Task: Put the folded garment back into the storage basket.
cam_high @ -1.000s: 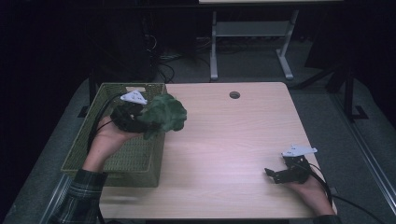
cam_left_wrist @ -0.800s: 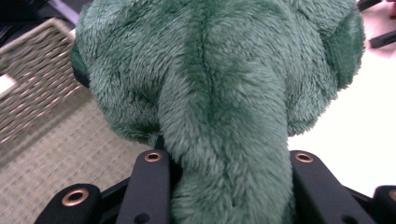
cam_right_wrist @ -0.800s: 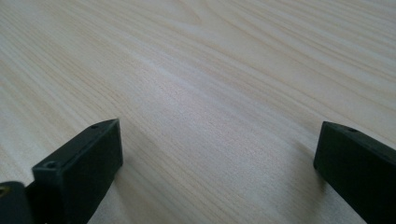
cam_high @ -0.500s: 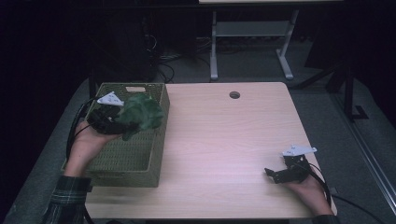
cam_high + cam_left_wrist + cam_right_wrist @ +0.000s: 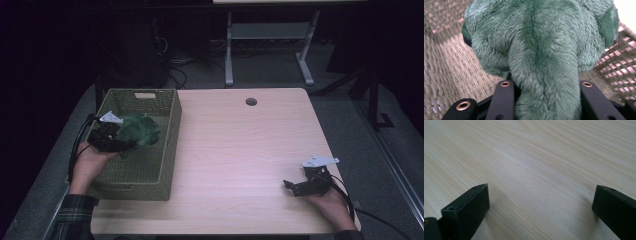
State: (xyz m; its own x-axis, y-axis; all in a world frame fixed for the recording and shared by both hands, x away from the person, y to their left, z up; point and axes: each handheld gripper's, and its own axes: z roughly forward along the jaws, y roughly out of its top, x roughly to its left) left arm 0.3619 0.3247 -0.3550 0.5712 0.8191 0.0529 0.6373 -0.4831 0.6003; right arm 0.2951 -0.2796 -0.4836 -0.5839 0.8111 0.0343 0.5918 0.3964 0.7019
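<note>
- Left tongs [image 5: 116, 136] grip the green plush toy [image 5: 138, 131] over the wicker basket [image 5: 165, 150] at the bench's left edge.
- Next, probably: lower, release.
- Right tongs [image 5: 295, 186] rest open, empty.

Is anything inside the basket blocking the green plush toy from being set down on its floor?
Nothing visible does. The left gripper holds the green plush toy inside the woven basket, whose floor looks bare below and around the toy.
</note>
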